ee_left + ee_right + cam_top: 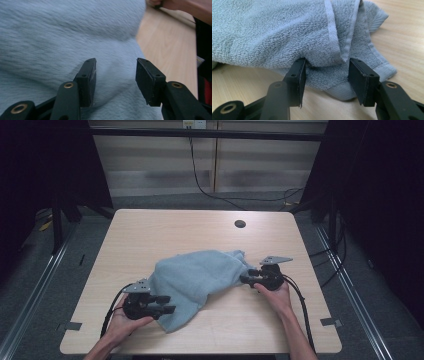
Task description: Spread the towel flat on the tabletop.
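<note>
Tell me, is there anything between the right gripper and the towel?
Nothing visible. The right gripper has open jaws directly at the folded edge of the blue towel, with towel already between them.

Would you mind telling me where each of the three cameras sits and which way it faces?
High view: above the person's side, looking forward and down on the table; both forearms, left gripper and right gripper flank the towel.
Left gripper view: rides the left gripper, open jaws against towel.
Right gripper view: rides the right gripper, open jaws around the towel's edge.
All views share the towel.
</note>
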Demonstrator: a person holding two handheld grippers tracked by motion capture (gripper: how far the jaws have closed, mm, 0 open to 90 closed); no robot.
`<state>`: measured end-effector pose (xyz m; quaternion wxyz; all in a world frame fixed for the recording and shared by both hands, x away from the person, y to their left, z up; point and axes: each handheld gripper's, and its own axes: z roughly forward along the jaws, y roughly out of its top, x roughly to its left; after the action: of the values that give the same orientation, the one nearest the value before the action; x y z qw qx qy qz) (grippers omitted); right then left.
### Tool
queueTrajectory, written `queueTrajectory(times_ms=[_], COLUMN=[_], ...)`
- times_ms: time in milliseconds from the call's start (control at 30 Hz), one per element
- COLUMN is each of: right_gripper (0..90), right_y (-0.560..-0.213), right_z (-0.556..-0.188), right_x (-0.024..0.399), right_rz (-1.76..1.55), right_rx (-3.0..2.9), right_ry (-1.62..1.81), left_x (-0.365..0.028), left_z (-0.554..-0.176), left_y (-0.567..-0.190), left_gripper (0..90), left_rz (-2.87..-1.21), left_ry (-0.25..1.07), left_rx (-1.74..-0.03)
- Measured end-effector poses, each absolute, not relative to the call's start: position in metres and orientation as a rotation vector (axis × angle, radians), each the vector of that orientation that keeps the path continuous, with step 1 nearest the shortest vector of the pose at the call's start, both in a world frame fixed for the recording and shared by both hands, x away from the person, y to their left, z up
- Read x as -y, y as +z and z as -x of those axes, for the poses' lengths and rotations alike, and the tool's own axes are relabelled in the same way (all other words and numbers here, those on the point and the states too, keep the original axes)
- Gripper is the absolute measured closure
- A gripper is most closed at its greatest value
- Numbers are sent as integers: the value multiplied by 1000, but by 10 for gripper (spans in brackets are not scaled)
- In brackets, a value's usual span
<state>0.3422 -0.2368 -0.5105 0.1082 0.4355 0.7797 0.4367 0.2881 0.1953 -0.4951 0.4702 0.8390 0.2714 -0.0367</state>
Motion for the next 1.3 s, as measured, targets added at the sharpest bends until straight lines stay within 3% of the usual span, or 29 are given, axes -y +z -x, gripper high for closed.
queueTrajectory(times_ms=[167,367,433,533,567,600,667,733,1000,1300], right_gripper=[470,475,528,692,692,792,828,830,828,845], right_y=[-511,-509,-508,-505,-505,-506,-506,-503,-453,-393], right_z=[-340,-332,-328,-323,-323,-321,-320,-318,-304,-287], right_x=[232,225,221,220,220,225,229,230,242,252], right_rz=[-1245,-1166,-1125,-1121,-1121,-1149,-1179,-1186,-1134,-1053], right_rx=[-2328,-2366,-2372,-2387,-2387,-2400,-2392,-2392,-2234,-2107], right_ry=[1229,1139,1072,1055,1055,1108,1157,1186,1454,1574], left_x=[-185,-181,-179,-178,-178,-179,-183,-187,-203,-218], left_z=[-279,-274,-273,-271,-271,-271,-274,-275,-282,-290], left_y=[-500,-503,-503,-504,-504,-502,-502,-499,-465,-400], left_gripper=[367,334,347,456,498,582,711,778,817,831], left_rz=[-2113,-2160,-2167,-2188,-2188,-2205,-2199,-2155,-1896,-1726], left_ry=[-68,-31,-1,79,79,121,114,75,62,187], left_rx=[-638,-612,-607,-578,-578,-581,-585,-596,-644,-603])
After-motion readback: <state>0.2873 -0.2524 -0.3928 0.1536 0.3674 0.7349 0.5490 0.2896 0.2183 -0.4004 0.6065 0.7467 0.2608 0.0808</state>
